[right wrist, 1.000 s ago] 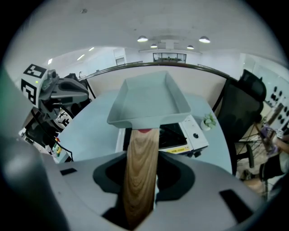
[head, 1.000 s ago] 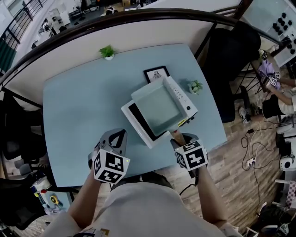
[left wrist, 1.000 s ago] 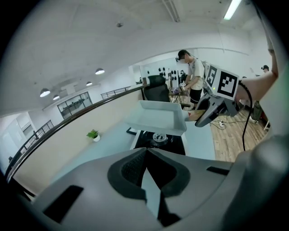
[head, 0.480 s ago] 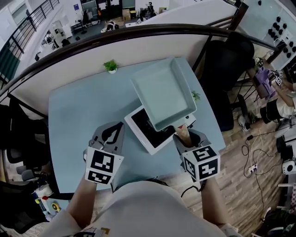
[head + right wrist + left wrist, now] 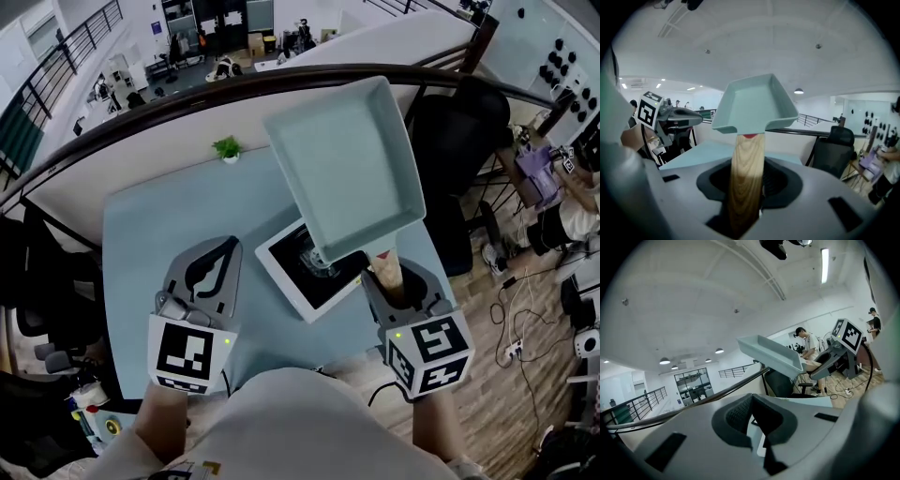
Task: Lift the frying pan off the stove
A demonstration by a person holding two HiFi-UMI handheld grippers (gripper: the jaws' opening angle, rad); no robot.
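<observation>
The pale green square frying pan [image 5: 342,169] hangs tilted in the air, well above the white stove [image 5: 309,267] with its black glass top. My right gripper [image 5: 392,281] is shut on the pan's wooden handle [image 5: 387,264]. In the right gripper view the handle [image 5: 747,173] runs between the jaws up to the pan [image 5: 754,105]. My left gripper [image 5: 225,246] hovers left of the stove, shut and holding nothing. From the left gripper view the pan [image 5: 771,355] shows from the side, with the right gripper [image 5: 834,355] behind it.
The stove sits on a light blue table [image 5: 159,234] with a small potted plant [image 5: 226,147] at the far edge. A dark railing [image 5: 141,112] curves behind the table. A black chair [image 5: 464,122] stands at the right, with a person [image 5: 553,197] beyond it.
The pan has risen off the stove and tilted upward in my right gripper. Both grippers have come up toward the camera. The stove's black top is now uncovered.
</observation>
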